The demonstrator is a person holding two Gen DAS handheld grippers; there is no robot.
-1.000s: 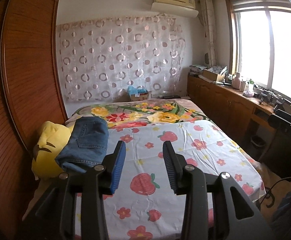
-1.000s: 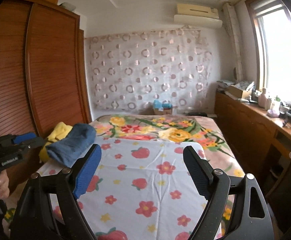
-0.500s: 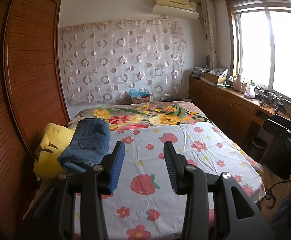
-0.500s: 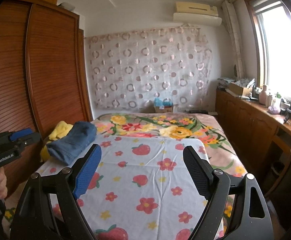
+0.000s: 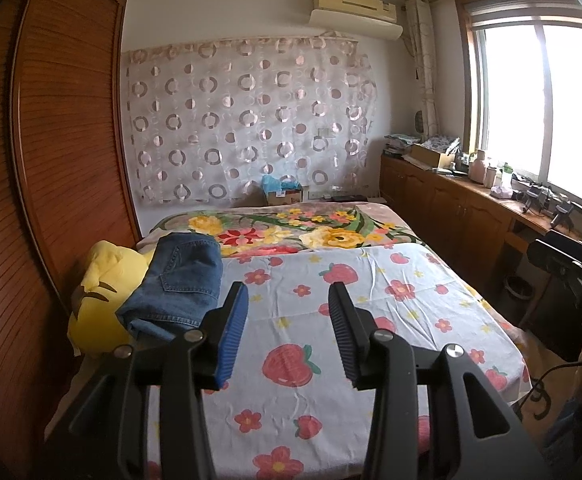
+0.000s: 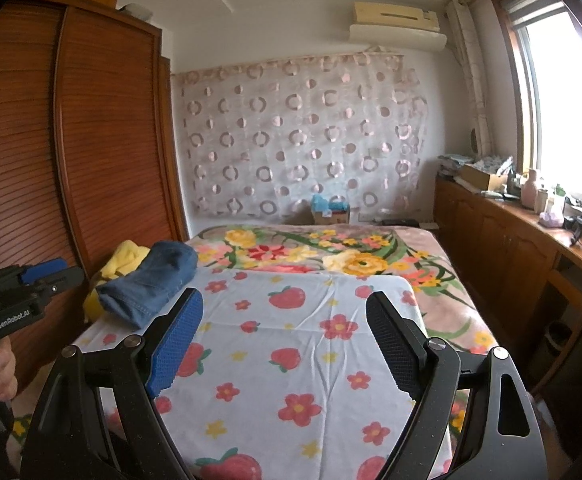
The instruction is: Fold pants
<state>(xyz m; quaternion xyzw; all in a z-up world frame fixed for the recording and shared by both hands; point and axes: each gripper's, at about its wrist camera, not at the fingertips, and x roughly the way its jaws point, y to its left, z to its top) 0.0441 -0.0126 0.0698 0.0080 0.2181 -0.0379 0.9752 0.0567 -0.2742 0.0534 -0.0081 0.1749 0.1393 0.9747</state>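
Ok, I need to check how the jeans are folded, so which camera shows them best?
The left wrist view: the jeans lie close, face-on, with a back pocket and seams visible, resting against a yellow plush. The right wrist view shows them smaller and end-on, as a rolled bundle.

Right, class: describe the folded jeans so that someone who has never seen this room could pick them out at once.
Start at the bed with the strawberry-and-flower sheet, and go to its left edge beside the brown slatted wardrobe. There the folded jeans rest partly on a yellow plush toy. They are the only blue denim on the bed, with a stitched back pocket facing up.
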